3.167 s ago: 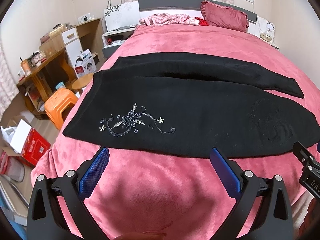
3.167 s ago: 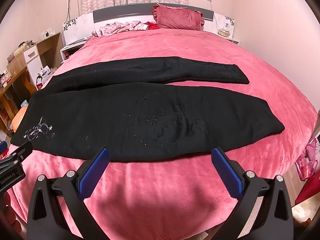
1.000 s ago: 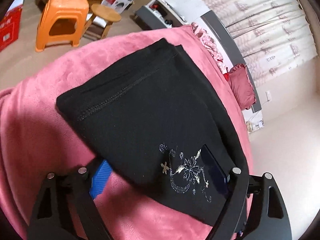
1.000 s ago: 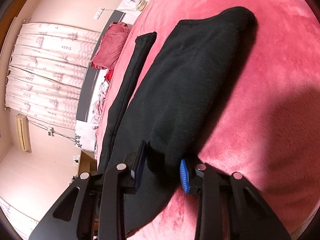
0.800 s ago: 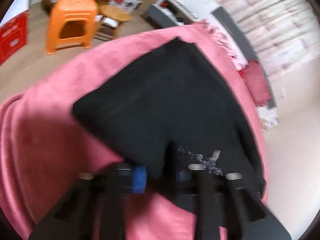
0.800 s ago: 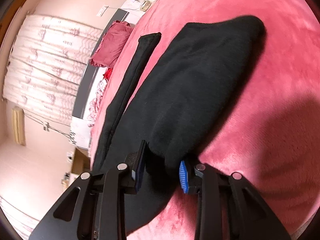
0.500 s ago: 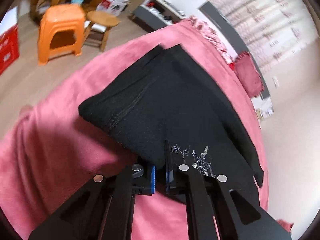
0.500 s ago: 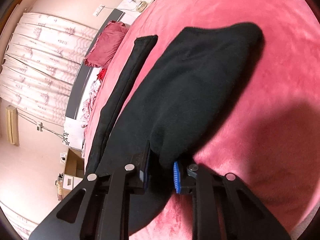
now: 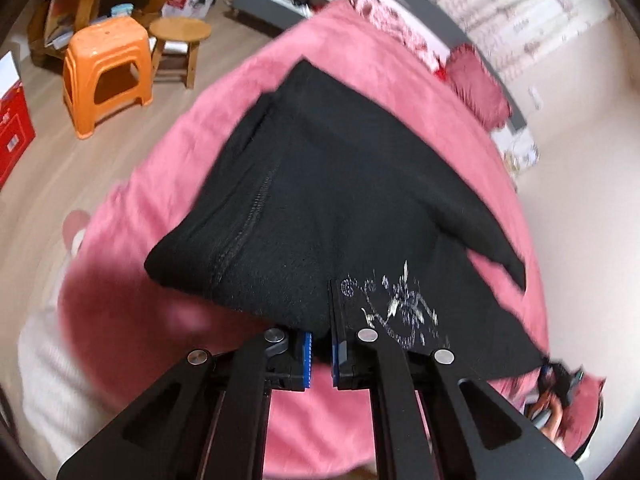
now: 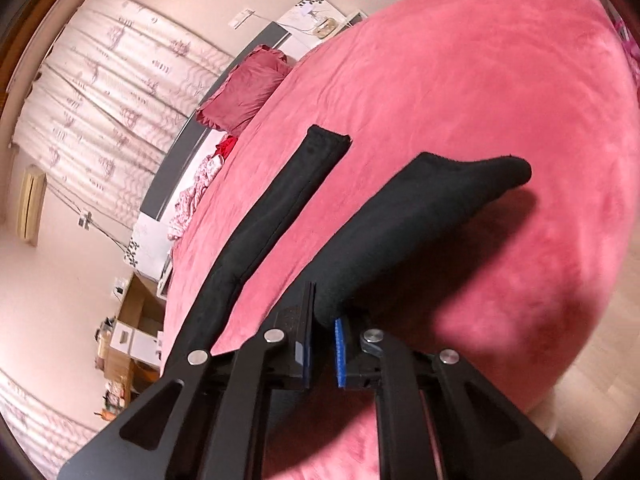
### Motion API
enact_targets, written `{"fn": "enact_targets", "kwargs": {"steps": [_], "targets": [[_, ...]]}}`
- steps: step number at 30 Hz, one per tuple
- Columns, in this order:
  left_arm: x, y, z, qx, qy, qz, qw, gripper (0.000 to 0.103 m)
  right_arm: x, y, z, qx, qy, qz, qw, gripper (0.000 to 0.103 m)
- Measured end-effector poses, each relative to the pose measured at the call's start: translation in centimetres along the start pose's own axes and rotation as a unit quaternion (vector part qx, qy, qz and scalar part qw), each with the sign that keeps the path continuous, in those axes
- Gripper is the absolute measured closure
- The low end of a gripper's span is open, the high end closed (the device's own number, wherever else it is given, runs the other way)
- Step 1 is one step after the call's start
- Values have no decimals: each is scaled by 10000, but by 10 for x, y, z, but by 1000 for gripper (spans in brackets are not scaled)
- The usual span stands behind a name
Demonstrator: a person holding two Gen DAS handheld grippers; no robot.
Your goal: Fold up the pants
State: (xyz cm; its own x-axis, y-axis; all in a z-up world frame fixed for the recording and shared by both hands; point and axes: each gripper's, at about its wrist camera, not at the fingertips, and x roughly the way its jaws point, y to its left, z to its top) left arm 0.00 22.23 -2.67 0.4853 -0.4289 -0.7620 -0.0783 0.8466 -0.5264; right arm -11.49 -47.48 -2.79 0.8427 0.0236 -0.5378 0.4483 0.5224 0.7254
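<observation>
- The black pants (image 9: pixel 360 200) lie across the pink bed (image 9: pixel 352 64), spread over its plush cover, with the near edge raised clear of the cover at both ends.
- The left tongs (image 9: pixel 320 354) are clamped on the waist end of the pants; the 2 blue pads have black cloth pinched between them, just beside the pale embroidered flower (image 9: pixel 396 308).
- From that grip the waistband hangs in a loose fold to the left, its stitched seam showing, with a shadow on the cover beneath it.
- The right tongs (image 10: pixel 322 354) are clamped on the near leg (image 10: pixel 420 216) of the pants, having just drawn in tight on it; the cloth runs up and away from the pads to a hem that curls over above the cover.
- The far leg (image 10: pixel 276 216) lies flat on the bed, apart from the raised one, pink cover showing between the 2.
- In the left view's lower right corner something dark sits at the far edge of the pants, probably the other tongs, though it is too blurred to be sure.
- A dark red pillow (image 10: pixel 244 92) rests at the headboard, under pale patterned curtains (image 10: pixel 100 92).
- On the floor beside the bed stand an orange plastic stool (image 9: pixel 106 72) and a small round wooden stool (image 9: pixel 180 44).
</observation>
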Motion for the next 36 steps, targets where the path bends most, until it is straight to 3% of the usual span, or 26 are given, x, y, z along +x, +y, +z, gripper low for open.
{"fn": "enact_targets", "kwargs": {"steps": [3, 5, 7, 9, 12, 14, 16, 17, 18, 19, 20, 21, 22, 25, 30, 36], "targets": [[16, 10, -20, 42, 534, 197, 9984, 98, 6, -23, -4, 165, 98, -239, 9995, 95], [26, 22, -27, -185, 747, 228, 9968, 98, 19, -44, -9, 517, 304, -423, 9973, 95], [31, 34, -25, -571, 803, 81, 9951, 97, 26, -59, -13, 882, 416, -507, 9939, 91], [32, 38, -23, -654, 818, 27, 9945, 96, 27, -75, -13, 1364, 323, -278, 9897, 89], [26, 39, -22, -609, 838, 59, 9946, 88, 22, -78, -7, 1324, 174, -389, 9903, 84], [17, 46, -23, -720, 725, -13, 9948, 85, 16, -73, 1, 1055, 48, -696, 9920, 77], [0, 58, -20, -898, 445, -31, 9950, 85, 5, -63, 10, 688, -263, -1288, 9889, 57], [-9, 61, -21, -940, 267, 58, 9952, 85, -1, -59, 13, 559, -443, -1673, 9833, 41], [-17, 63, -20, -928, 106, 157, 9955, 85, -8, -54, 17, 437, -669, -2230, 9715, 34], [-28, 62, -23, -852, -107, 301, 9959, 77, -14, -48, 20, 326, -854, -2680, 9591, 34], [-36, 60, -21, -747, -326, 496, 9954, 69, -15, -42, 21, 261, -965, -2821, 9542, 30], [-46, 55, -18, -594, -682, 859, 9922, 50, -18, -33, 22, 145, -1116, -2816, 9529, 24], [-55, 47, -16, -442, -1057, 1115, 9871, 37, -17, -21, 21, 0, -1192, -2716, 9550, 21], [-61, 19, -3, -53, -1662, 1142, 9794, 28, 3, 20, 7, -675, -941, -2179, 9691, 14], [-9, -43, 12, 716, -1458, 628, 9847, 26, 58, 75, -34, -1534, -266, -1279, 9795, 14], [90, -89, 10, 1316, -677, 577, 9873, 26, 115, 99, -84, -1353, 485, -698, 9871, 14]]}}
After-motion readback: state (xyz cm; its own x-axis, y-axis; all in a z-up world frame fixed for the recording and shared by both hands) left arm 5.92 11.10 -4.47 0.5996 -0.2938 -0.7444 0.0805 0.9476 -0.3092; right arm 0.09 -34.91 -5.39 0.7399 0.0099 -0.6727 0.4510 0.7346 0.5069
